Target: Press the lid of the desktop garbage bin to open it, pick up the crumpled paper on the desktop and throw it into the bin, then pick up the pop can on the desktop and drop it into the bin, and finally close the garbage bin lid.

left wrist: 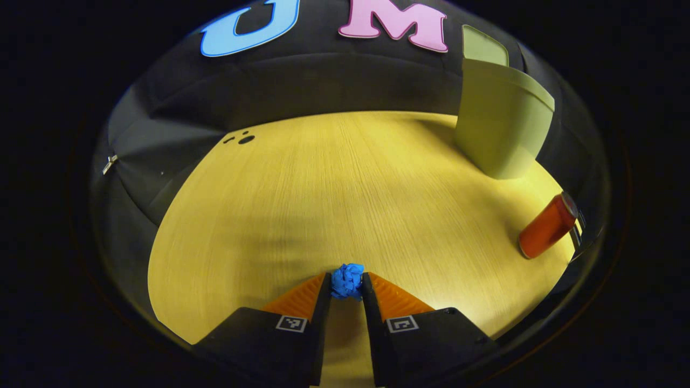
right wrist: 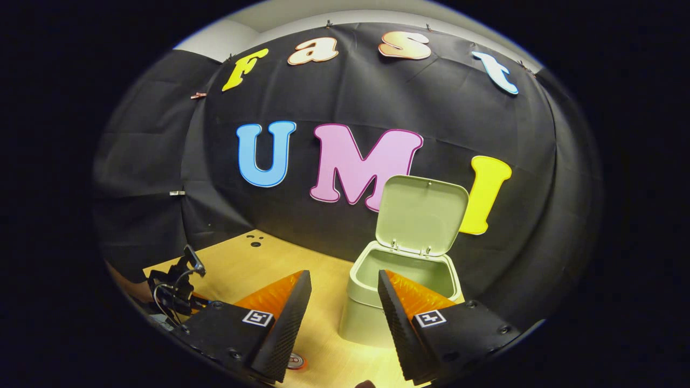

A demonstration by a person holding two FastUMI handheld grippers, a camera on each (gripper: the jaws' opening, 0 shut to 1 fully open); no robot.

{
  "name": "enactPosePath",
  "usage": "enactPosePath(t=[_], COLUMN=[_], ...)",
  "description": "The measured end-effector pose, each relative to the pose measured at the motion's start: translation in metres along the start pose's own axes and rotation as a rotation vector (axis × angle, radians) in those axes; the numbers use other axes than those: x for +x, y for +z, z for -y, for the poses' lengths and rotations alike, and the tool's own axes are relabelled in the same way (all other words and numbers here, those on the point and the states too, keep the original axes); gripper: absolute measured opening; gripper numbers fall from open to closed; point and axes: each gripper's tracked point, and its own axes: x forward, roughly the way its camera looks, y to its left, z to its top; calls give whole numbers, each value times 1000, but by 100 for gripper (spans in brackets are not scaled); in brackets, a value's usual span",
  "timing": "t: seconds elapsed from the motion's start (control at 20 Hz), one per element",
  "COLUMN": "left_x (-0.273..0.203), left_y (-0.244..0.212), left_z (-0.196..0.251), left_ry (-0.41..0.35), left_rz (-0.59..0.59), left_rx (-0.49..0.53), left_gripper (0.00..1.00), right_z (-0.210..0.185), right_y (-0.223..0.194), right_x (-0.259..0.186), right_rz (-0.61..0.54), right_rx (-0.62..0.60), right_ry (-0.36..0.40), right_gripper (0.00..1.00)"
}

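Note:
A blue crumpled paper (left wrist: 347,280) sits pinched between the fingertips of my left gripper (left wrist: 346,285), low over the wooden table (left wrist: 334,188). I cannot tell whether the paper is off the surface. The pale green bin (left wrist: 498,126) stands at the far right of the left gripper view with its lid up. An orange-red pop can (left wrist: 547,226) stands to the right, nearer than the bin. In the right gripper view the bin (right wrist: 401,280) gapes open just ahead, its lid (right wrist: 421,214) upright. My right gripper (right wrist: 344,277) is open above the table with nothing between its fingers. The can's top (right wrist: 295,361) peeks out below it.
The other gripper (right wrist: 175,291) with its cables shows at the left of the right gripper view, low over the table. Small dark holes (left wrist: 242,139) mark the table's far left corner. Black cloth closes off the back and sides.

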Motion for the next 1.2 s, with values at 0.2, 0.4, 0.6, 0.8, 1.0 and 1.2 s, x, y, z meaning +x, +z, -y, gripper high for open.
enactPosePath(t=[0.2,0.4,0.6,0.8,1.0,1.2], left_x=[-16,-34,-60,-88,-113,-122], left_y=[47,98,156,217,274,322], left_z=[5,16,32,54,80,109], left_ry=[-16,-38,-68,-121,-182,-238], left_rz=[97,199,305,432,551,635], left_rx=[-6,10,-2,7,-1,41], left_gripper=[39,39,39,39,39,39], right_z=[-8,-17,-25,-30,-33,-29], right_y=[-13,-24,-35,-47,-58,-69], right_x=[1,1,-2,-6,-13,-23], right_rz=[-26,-54,-78,-104,-129,-149], right_rx=[23,38,41,60,89,98], right_ry=[20,49,72,87,87,73], right_gripper=[80,80,80,80,80,80])
